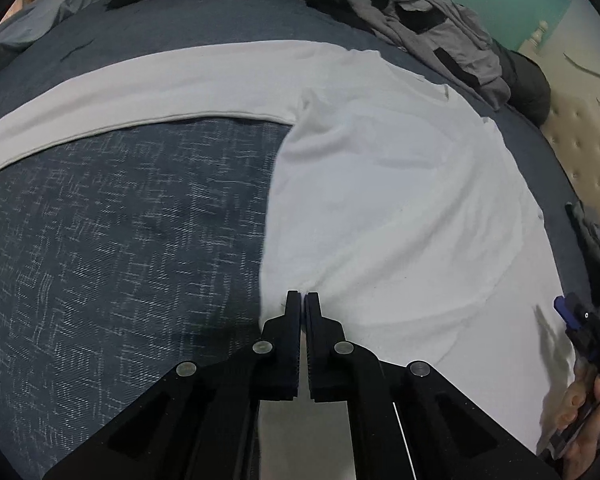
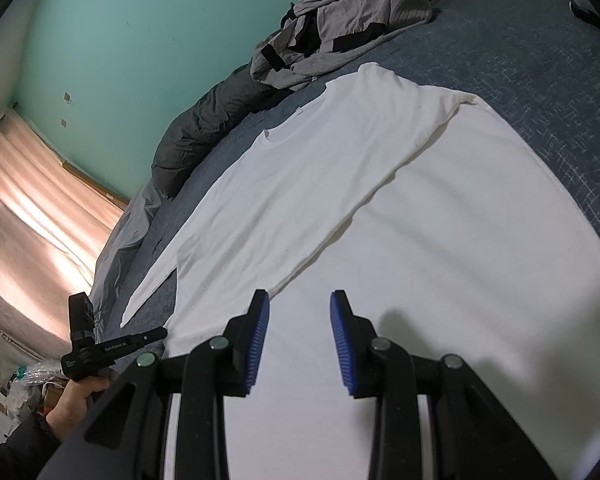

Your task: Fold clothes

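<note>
A white long-sleeved shirt (image 1: pixel 400 184) lies flat on the dark blue bedspread (image 1: pixel 120 240), one sleeve (image 1: pixel 140 92) stretched out to the left. My left gripper (image 1: pixel 303 297) is shut, its tips at the shirt's side edge; I cannot tell whether cloth is pinched between them. In the right wrist view the shirt (image 2: pixel 440 240) has one side folded over its body, and my right gripper (image 2: pixel 299 300) hovers open over it, blue pads (image 2: pixel 260 340) apart with nothing between. The left gripper (image 2: pixel 162 334) shows at the shirt's near corner, held by a hand (image 2: pixel 80 396). The right gripper (image 1: pixel 568 314) shows at the left view's right edge.
A crumpled grey garment (image 2: pixel 340 12) (image 1: pixel 432 20) lies at the far side of the bed beside a rolled dark duvet (image 2: pixel 204 128). A teal wall (image 2: pixel 140 40) and a pink curtain (image 2: pixel 32 220) stand beyond. A beige tufted surface (image 1: pixel 580 140) borders the bed.
</note>
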